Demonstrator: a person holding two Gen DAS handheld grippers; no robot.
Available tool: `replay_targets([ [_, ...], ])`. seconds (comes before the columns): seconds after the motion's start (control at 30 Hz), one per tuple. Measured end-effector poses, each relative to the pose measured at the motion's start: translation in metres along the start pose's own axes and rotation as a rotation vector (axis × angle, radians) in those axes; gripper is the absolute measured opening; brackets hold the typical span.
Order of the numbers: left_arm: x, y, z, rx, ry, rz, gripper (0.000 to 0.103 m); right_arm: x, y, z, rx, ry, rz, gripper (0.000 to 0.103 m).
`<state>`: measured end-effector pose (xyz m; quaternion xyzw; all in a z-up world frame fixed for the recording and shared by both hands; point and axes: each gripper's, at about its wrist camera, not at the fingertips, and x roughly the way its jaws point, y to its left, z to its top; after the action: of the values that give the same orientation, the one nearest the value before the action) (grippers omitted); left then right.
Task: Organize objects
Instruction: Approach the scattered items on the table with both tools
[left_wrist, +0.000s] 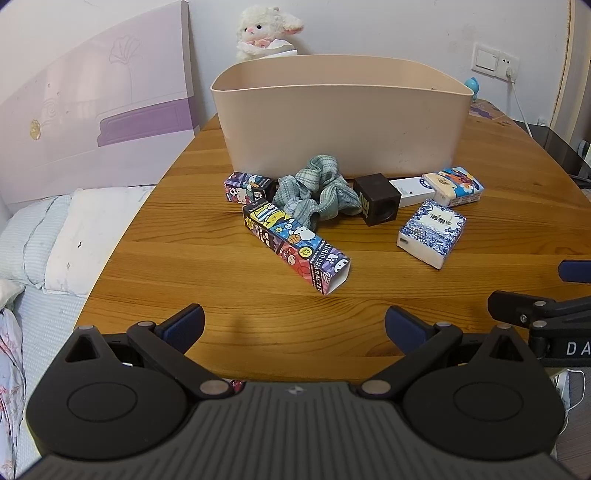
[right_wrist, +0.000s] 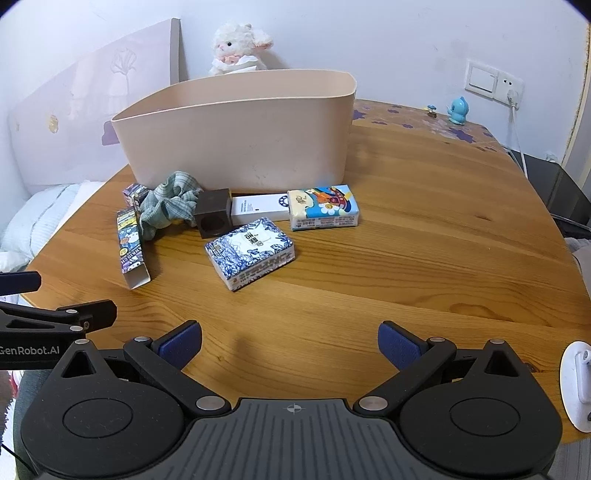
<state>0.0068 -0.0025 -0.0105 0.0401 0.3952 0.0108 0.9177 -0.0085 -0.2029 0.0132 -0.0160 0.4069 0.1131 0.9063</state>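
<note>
Nothing binned seemingly; bin (right_wrist: 236, 147) interior partly hidden. Boxes, tissue packs (right_wrist: 251, 251), cloth (left_wrist: 317, 188) lying outside. Left gripper (left_wrist: 294, 325), right gripper (right_wrist: 290, 341) hovering, jaws apart, empty.

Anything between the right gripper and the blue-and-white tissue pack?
No. In the right wrist view only bare wooden table lies between the open right gripper and the blue-and-white tissue pack.

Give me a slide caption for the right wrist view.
Open right tool over wooden table; tissue packs, boxes and cloth wait before the bin.
</note>
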Motion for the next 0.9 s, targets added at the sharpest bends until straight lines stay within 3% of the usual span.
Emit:
replay_targets([
  [0.57,0.0002,-0.0025,0.0052,0.006,-0.010,-0.008,0.103,-0.0009,0.0000,0.0030,-0.007,-0.013,0.043,0.103],
  [0.9,0.0079,0.0012,0.0089,-0.013,0.002,-0.015,0.103,0.0063,0.0024,0.0054,-0.034,-0.024,0.023,0.103],
])
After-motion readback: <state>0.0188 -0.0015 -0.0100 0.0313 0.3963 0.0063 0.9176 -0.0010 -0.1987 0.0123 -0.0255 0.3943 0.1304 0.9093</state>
